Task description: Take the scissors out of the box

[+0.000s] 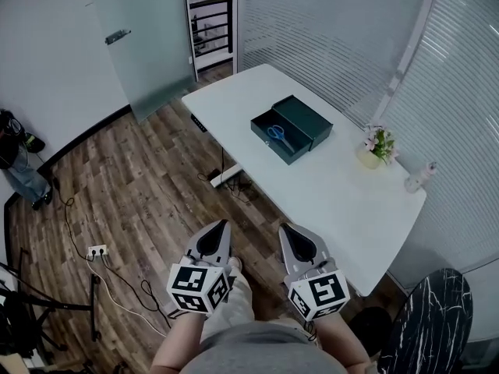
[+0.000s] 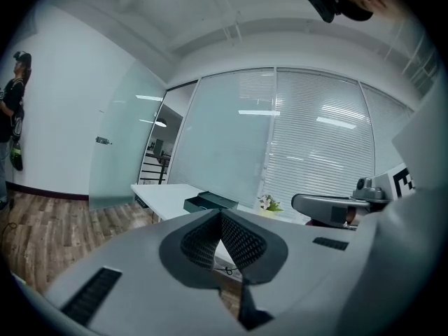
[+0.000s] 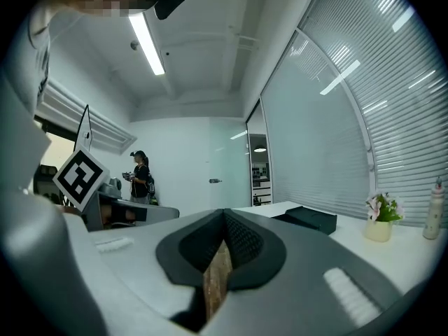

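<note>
At the lower centre, the left gripper and right gripper had their jaws together and empty, short of the bench. The scissors lay inside the open box at upper centre. This looked like the approach; next came reaching in and opening the jaws.

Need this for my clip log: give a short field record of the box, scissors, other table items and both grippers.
box: dark green, open, on the white table
scissors: blue-handled, lying inside the box
other items: potted plant and bottle at the table's window side
left gripper: shut, empty, short of the table
right gripper: shut, empty, short of the table
task state: scissors untouched
</note>
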Available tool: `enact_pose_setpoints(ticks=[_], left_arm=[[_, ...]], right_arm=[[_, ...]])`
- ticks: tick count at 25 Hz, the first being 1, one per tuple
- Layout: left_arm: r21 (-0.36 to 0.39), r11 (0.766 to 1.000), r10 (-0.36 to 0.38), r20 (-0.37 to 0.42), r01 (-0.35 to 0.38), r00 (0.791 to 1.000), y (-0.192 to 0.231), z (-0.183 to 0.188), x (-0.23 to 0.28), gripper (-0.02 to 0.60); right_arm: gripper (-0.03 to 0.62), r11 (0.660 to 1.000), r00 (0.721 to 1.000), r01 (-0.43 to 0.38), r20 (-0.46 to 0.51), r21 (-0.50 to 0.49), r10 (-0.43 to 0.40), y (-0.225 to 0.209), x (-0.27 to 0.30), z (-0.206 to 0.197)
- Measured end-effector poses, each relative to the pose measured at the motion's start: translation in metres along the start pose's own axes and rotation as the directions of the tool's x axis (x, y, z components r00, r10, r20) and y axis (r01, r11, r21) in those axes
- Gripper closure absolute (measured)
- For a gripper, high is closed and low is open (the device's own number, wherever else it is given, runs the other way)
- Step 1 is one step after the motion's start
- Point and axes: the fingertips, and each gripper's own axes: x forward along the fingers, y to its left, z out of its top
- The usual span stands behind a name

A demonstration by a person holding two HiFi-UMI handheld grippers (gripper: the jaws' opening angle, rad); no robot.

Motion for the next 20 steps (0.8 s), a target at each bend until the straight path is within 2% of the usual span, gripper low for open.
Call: enact_pose_setpoints(ticks=[10, 20], left_arm=[[0.000, 0.999, -0.037, -0.006, 0.037, 0.999, 0.072, 0.041, 0.096, 0.577], [0.005, 0.995, -0.100, -0.035, 0.100, 0.994, 0.131, 0.075, 0.181, 0.577]], right_arm=[[0.585, 0.999, 1.000, 0.014, 0.001, -0.050, -0.014, -0.039, 0.122, 0.019], [0.585, 0.995, 0.997, 0.083, 0.006, -0.064, -0.083, -0.077, 0.220, 0.036]])
